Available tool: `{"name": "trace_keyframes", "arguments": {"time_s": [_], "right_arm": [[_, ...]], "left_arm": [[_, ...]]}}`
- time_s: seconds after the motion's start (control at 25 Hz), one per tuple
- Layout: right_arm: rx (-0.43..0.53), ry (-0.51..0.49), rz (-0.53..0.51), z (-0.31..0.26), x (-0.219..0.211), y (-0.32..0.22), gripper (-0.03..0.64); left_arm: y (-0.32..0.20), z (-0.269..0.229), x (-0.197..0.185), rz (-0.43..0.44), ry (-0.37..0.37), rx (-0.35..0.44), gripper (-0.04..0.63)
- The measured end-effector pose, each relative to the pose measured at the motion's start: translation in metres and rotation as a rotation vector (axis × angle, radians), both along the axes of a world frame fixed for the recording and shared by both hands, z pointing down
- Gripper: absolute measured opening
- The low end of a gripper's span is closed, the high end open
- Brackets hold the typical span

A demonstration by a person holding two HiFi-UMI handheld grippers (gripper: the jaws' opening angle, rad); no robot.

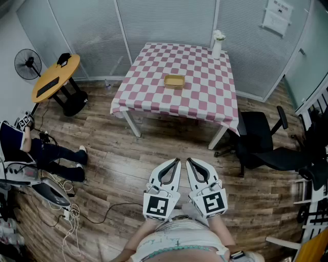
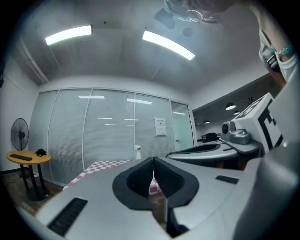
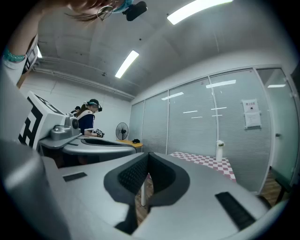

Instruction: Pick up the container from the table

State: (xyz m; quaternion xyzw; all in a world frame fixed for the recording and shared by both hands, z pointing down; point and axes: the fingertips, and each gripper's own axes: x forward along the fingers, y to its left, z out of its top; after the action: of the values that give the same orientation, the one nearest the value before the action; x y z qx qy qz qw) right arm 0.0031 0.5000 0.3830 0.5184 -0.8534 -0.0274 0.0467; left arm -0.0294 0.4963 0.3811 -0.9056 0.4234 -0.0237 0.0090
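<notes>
Head view: holds left gripper (image 1: pixel 177 160) and right gripper (image 1: pixel 188 160) side by side, jaws closed on nothing. Shows container (image 1: pixel 174 81) on table (image 1: pixel 148 97), well apart.

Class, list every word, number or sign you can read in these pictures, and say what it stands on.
No text can be read.
Paper notice on the glass wall: print too small to read.
Marker cubes on the left gripper and right gripper: black-and-white patterns only, no words.

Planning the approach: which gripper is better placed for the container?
Left, narrowly: the container lies in line with the left gripper; the right gripper sits slightly aside. Both are shut and far off.
</notes>
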Motion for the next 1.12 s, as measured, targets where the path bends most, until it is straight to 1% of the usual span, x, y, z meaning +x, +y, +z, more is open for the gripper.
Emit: {"name": "trace_keyframes", "arguments": {"time_s": [0.12,0.36,0.68,0.92,1.12], "right_arm": [[-0.002,-0.020,-0.002,0.003,-0.005,0.003,-0.006],[-0.025,-0.029,0.001,0.012,-0.017,0.004,-0.006],[-0.017,-0.059,0.035,0.019,-0.036,0.001,-0.006],[-0.022,-0.077,0.042,0.020,-0.036,-0.019,-0.006],[-0.027,-0.097,0.055,0.026,-0.024,-0.057,-0.006]], "left_arm": [[0.004,0.001,-0.006,0.003,0.005,0.001,0.017],[0.006,0.010,-0.017,0.029,0.005,-0.018,0.017],[0.003,0.023,-0.035,0.066,-0.010,-0.035,0.017],[-0.017,0.026,-0.035,0.086,-0.011,-0.049,0.017],[-0.052,0.032,-0.027,0.088,-0.012,-0.052,0.017]]}}
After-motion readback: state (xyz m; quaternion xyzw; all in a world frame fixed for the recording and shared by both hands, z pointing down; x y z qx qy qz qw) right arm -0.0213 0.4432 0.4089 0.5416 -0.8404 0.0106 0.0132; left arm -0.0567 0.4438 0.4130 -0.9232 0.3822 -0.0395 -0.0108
